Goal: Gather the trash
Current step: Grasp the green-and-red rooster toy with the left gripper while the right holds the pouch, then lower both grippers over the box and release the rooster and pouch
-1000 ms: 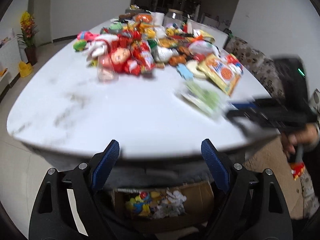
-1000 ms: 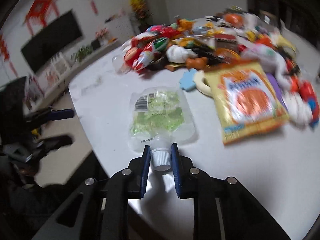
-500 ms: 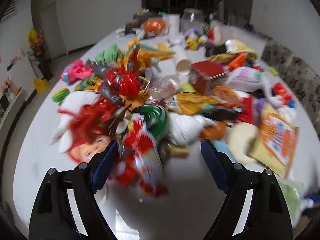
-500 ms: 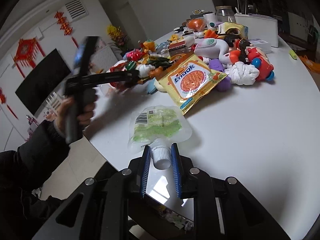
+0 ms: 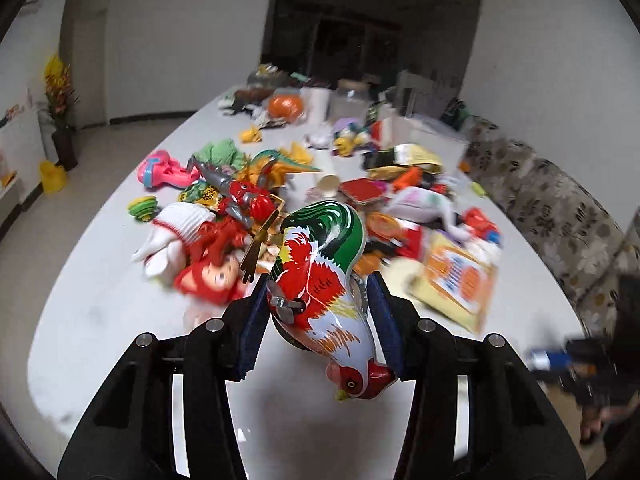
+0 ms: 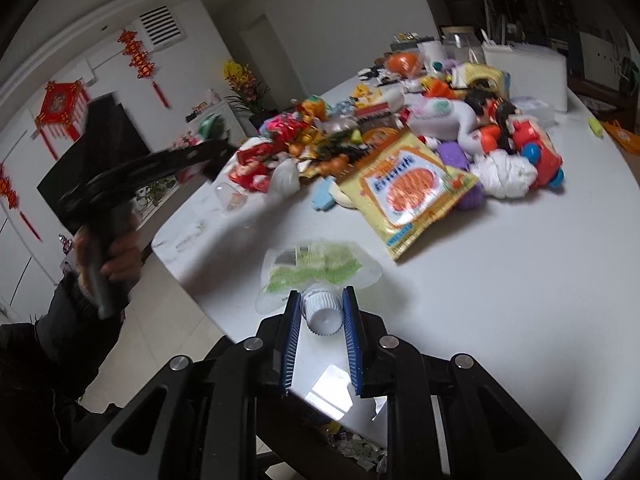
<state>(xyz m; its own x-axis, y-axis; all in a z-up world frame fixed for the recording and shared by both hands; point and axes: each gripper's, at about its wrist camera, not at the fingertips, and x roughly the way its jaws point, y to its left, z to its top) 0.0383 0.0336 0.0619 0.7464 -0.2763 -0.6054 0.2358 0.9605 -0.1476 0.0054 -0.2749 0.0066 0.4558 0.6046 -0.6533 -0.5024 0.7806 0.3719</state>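
Note:
A tin rooster toy [image 5: 320, 264], red, green and white, hangs head down between the blue pads of my left gripper [image 5: 318, 292]. Its jaws are closing and both pads press on the toy, which is off the white table [image 5: 100, 300]. My right gripper [image 6: 321, 300] is shut on the white screw cap [image 6: 322, 314] of a clear pouch [image 6: 316, 264] with green contents, at the table's near edge. In the right wrist view the left gripper [image 6: 208, 152] is a blurred black shape held by a hand [image 6: 116, 256]. The right gripper [image 5: 560, 356] shows blurred at the left wrist view's right edge.
A pile of toys and wrappers [image 5: 248, 208] covers the middle of the table. A yellow snack bag [image 6: 408, 188] lies just beyond the pouch. A patterned sofa [image 5: 560, 208] stands to the right. Scraps of trash [image 6: 352, 448] show below the table edge.
My left gripper went from the table's edge to the pile, narrowed onto the tin rooster and raised it. My right gripper kept the pouch's cap and drew the pouch toward the table edge.

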